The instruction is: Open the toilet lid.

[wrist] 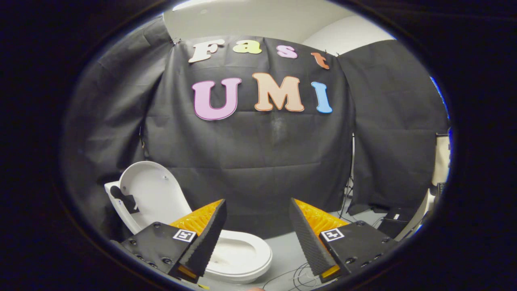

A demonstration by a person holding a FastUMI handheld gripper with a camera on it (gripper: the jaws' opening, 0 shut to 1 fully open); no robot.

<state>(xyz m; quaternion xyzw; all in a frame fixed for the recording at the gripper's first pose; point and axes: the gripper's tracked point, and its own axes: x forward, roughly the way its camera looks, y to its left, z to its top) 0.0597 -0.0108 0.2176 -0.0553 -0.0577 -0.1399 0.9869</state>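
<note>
Leaning back against the tank, the lid (151,192) already stands upright, its long axis rising from the hinge, so the task looks done from how things lie. Taking the seat (242,254) as landmark: the lid rises from the seat's far, left end, and the seat lies low, partly behind the left finger. The claw (257,210) hangs with its fingers wide apart, gripping nothing, pointed past the seat toward the wall. Any coming move, I judge, is simply drawing away; cables (291,275) lie on the floor right of the seat.
</note>
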